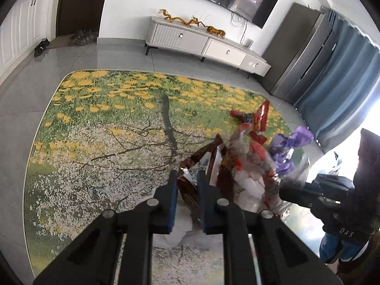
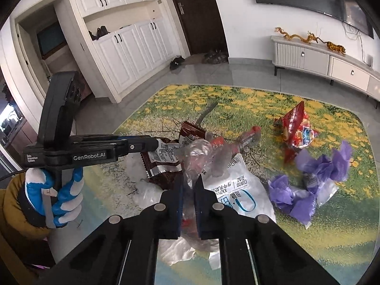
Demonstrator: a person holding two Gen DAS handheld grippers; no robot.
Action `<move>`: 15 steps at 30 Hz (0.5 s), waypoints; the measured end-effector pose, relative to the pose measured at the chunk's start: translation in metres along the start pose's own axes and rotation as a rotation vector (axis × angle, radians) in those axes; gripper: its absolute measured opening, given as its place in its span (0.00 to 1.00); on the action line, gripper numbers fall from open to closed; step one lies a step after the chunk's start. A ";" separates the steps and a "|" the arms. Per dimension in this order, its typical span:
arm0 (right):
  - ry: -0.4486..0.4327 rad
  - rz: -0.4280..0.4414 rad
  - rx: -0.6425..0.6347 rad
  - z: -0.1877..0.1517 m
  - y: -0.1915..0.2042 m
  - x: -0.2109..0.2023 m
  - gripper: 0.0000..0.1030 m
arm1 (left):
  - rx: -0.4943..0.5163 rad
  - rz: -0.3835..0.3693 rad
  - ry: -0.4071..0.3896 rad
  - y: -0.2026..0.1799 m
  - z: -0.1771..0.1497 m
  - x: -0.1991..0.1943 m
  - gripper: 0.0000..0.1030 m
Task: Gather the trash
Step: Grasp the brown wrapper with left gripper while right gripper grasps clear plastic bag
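Trash is piled on the flowered rug (image 2: pixel 237 99). A brown wrapper (image 1: pixel 190 180) is clamped by the left hand-held gripper (image 1: pixel 187 175); beside it, a clear crumpled wrapper (image 2: pixel 197 156) is pinched by the right hand-held gripper (image 2: pixel 188 182). Purple plastic (image 2: pixel 315 180) and a red snack bag (image 2: pixel 294 125) are seen beyond the brown wrapper.

Black left gripper (image 2: pixel 154 145) marked "GenRobot.AI"; blue pads, silver rivets; blue-white glove (image 2: pixel 55 197), mustard sleeve (image 2: pixel 14 204).

Grey tile floor (image 1: pixel 21 109), flowered rug (image 1: pixel 106 128), white wall (image 1: pixel 128 4), blue curtain (image 1: pixel 344 76).
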State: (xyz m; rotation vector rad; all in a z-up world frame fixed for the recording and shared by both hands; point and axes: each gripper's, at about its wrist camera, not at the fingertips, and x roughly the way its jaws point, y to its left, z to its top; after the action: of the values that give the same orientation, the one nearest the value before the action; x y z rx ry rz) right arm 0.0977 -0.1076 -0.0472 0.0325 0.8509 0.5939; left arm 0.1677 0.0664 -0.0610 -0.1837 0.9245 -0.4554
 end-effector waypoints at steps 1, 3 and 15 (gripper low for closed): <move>-0.010 0.000 -0.002 0.000 0.002 -0.005 0.07 | -0.004 -0.007 -0.010 -0.002 0.000 -0.004 0.10; -0.034 -0.002 -0.009 0.001 0.007 -0.018 0.07 | -0.006 -0.011 -0.032 -0.006 0.001 -0.014 0.07; -0.154 -0.035 -0.047 -0.007 0.038 -0.107 0.06 | -0.006 -0.002 -0.174 -0.032 0.003 -0.096 0.07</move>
State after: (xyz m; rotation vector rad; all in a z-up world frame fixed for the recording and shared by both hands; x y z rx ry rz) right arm 0.0204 -0.1306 0.0326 0.0205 0.6867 0.5712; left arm 0.1103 0.0812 0.0217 -0.2264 0.7550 -0.4312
